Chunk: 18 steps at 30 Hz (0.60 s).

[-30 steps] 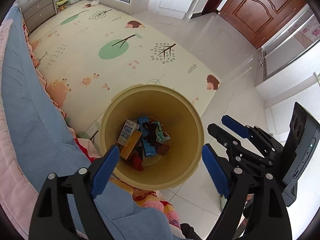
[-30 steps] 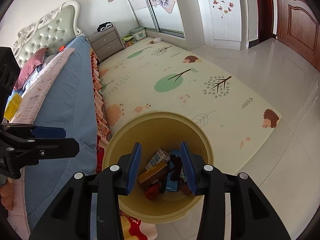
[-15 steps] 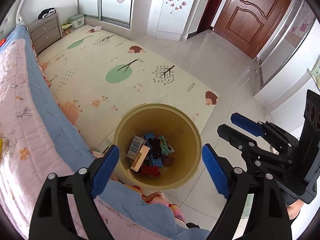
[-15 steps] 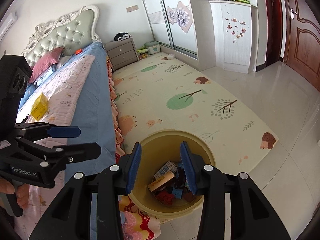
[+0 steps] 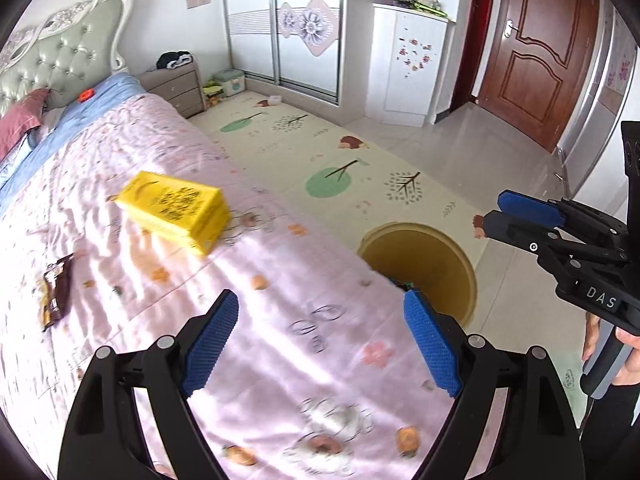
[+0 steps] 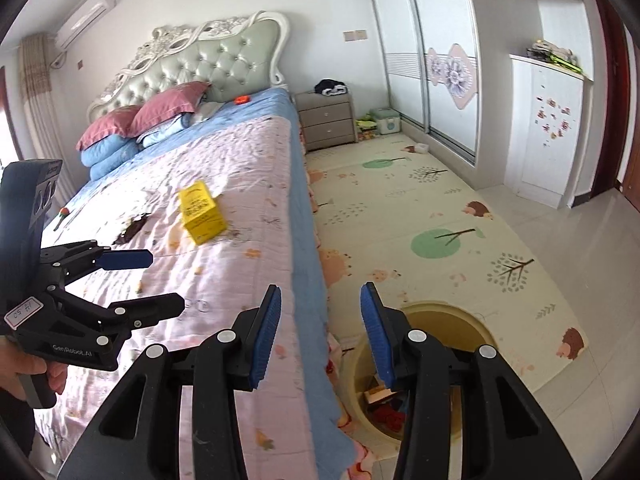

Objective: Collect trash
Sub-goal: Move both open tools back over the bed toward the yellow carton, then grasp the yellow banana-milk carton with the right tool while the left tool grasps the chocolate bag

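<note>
A yellow box (image 5: pixel 176 207) lies on the pink bedspread (image 5: pixel 280 360), also in the right wrist view (image 6: pixel 201 212). A dark brown wrapper (image 5: pixel 56 291) lies left of it; it shows in the right wrist view (image 6: pixel 134 229) too. My left gripper (image 5: pixel 320 344) is open and empty above the bed's near edge. My right gripper (image 6: pixel 320 332) is open and empty over the bed's side. The yellow bin (image 5: pixel 456 256) stands on the floor beside the bed, with trash (image 6: pixel 384 404) inside.
A patterned play mat (image 6: pixel 440 240) covers the floor beside the bed. A grey nightstand (image 6: pixel 328 120) stands by the headboard. White wardrobe (image 5: pixel 304 28) and brown door (image 5: pixel 532 56) at the far side. Pillows (image 6: pixel 152 116) at the bed's head.
Both grippers have lifted away from the bin and swung up toward the bed. The yellow box and the wrapper have come into view. Both stay open and empty.
</note>
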Tool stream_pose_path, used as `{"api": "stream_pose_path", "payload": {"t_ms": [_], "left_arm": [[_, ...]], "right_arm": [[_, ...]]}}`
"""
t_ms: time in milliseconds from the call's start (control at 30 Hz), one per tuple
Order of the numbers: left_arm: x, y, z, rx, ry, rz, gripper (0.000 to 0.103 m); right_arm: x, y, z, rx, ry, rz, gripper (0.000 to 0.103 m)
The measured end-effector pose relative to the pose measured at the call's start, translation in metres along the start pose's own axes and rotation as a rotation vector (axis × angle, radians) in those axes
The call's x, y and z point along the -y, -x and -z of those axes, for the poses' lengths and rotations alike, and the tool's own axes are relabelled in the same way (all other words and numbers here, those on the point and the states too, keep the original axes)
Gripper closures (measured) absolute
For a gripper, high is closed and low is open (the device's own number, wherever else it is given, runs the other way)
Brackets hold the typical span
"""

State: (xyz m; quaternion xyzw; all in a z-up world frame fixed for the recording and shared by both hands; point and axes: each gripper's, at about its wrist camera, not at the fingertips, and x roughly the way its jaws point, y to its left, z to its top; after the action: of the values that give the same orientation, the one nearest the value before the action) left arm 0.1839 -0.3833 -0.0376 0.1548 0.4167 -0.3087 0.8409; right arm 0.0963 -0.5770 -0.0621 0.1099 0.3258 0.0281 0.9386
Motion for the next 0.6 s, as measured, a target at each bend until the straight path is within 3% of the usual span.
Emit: {"api": "stream_pose_path", "payload": {"t_ms": [133, 333, 467, 600], "left_arm": [[-0.057, 0.022, 0.013, 0.012, 0.059, -0.087, 0.017], [-0.149, 0.04, 0.023, 0.031, 0.195, -0.218, 0.016], [-0.199, 0.028, 0.028, 0.012, 0.27, -0.289, 0.016], [-0.232, 0.003, 0.025, -0.016, 0.299, -0.313, 0.016]], "right_arm": [[-0.048, -0.02, -0.013, -0.017, 0.083, -0.051, 0.052], [-0.102, -0.056, -0.036, -0.039, 0.158, -0.114, 0.032], [-0.125, -0.08, -0.052, -0.048, 0.202, -0.119, 0.027], [-0.141, -0.105, -0.065, -0.062, 0.239, -0.109, 0.025]]}}
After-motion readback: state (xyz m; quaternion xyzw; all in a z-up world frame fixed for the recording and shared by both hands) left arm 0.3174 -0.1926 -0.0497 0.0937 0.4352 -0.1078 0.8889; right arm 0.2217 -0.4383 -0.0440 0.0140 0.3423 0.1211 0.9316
